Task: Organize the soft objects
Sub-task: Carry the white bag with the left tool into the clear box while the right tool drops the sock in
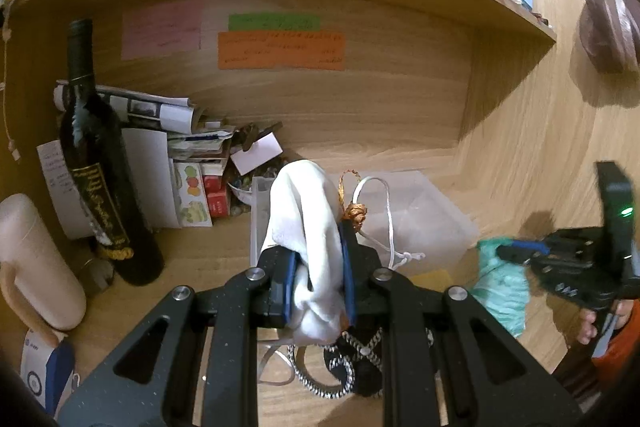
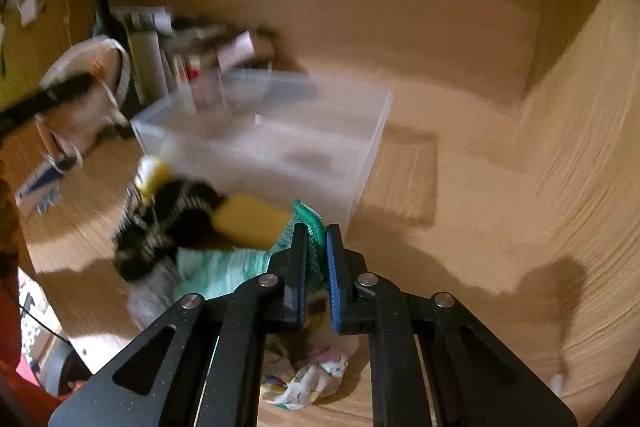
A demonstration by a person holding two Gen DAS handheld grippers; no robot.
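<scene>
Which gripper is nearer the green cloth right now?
Right. The right gripper is shut on the green cloth itself; the left gripper is off to the side, clamped on a white cloth before the clear bin.

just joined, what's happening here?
A person is sorting soft items at a wooden desk with two tongs. The left tongs are clamped on a white cloth just in front of the clear plastic bin. The right tongs pinch a green mesh cloth beside that bin.
</scene>
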